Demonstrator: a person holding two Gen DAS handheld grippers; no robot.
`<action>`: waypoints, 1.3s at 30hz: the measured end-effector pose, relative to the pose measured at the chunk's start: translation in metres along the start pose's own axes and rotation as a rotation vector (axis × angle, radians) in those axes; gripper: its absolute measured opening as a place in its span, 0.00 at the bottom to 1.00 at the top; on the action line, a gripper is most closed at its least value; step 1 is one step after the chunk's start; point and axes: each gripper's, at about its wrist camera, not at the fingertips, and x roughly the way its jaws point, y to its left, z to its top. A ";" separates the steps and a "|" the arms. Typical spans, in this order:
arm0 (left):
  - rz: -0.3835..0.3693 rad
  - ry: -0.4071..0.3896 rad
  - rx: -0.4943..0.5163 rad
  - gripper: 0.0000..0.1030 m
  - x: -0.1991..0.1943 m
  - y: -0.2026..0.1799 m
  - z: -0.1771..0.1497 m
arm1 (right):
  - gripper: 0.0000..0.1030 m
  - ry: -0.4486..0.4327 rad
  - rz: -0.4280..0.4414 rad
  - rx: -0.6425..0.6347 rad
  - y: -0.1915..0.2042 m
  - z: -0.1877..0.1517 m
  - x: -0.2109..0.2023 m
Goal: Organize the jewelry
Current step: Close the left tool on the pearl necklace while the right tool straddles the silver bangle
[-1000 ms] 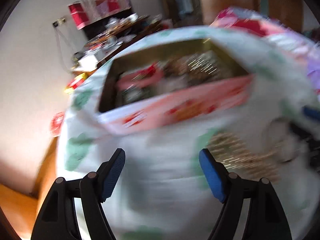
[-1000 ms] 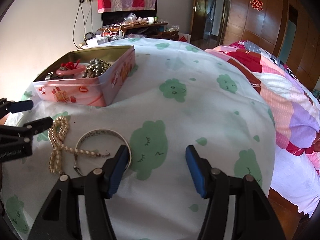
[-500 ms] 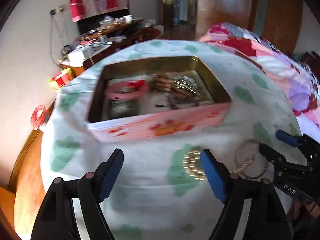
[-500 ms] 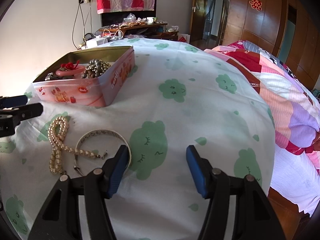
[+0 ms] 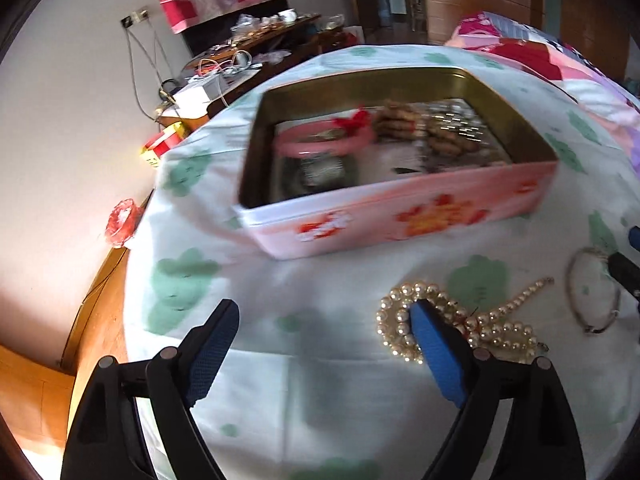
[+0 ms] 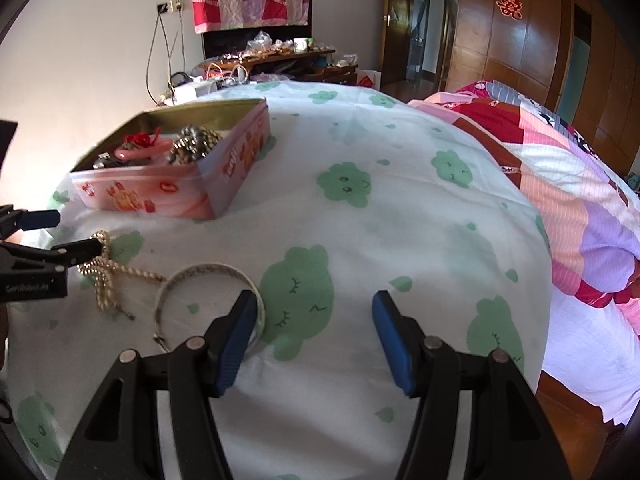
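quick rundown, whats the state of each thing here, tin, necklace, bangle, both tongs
tin: open, no lid on, jewelry inside
pearl necklace: loose on the sheet, outside the tin
bangle: flat on the sheet, outside the tin
left tongs: open, empty, one finger over the necklace
right tongs: open, empty, one finger by the bangle

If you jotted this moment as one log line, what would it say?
left claw: open, one finger at pearl necklace | right claw: open, empty, beside bangle | tin: lid off, on bedsheet
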 end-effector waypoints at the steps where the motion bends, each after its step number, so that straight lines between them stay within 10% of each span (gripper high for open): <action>1: -0.002 0.000 -0.004 0.85 0.001 0.004 -0.001 | 0.60 -0.006 0.011 0.000 0.001 0.001 -0.002; 11: -0.078 -0.027 0.013 0.72 -0.003 0.001 -0.004 | 0.61 -0.040 0.121 -0.036 0.019 0.003 -0.011; 14: -0.127 -0.041 0.036 0.48 -0.007 -0.007 -0.006 | 0.76 -0.017 0.154 -0.067 0.029 0.004 -0.009; 16: -0.187 -0.038 0.048 0.14 -0.009 -0.011 -0.007 | 0.76 0.001 0.161 -0.098 0.037 0.002 -0.005; 24: -0.211 -0.092 0.087 0.00 -0.020 -0.018 -0.008 | 0.69 0.058 0.143 -0.124 0.043 -0.001 0.007; 36: -0.304 -0.141 0.025 0.02 -0.039 -0.002 0.002 | 0.69 -0.021 0.148 -0.121 0.043 0.005 -0.009; 38: -0.327 -0.118 -0.002 0.23 -0.036 -0.004 0.002 | 0.69 -0.022 0.141 -0.119 0.041 0.005 -0.009; 39: -0.338 -0.109 -0.016 0.49 -0.034 -0.005 0.002 | 0.69 -0.021 0.140 -0.117 0.040 0.005 -0.009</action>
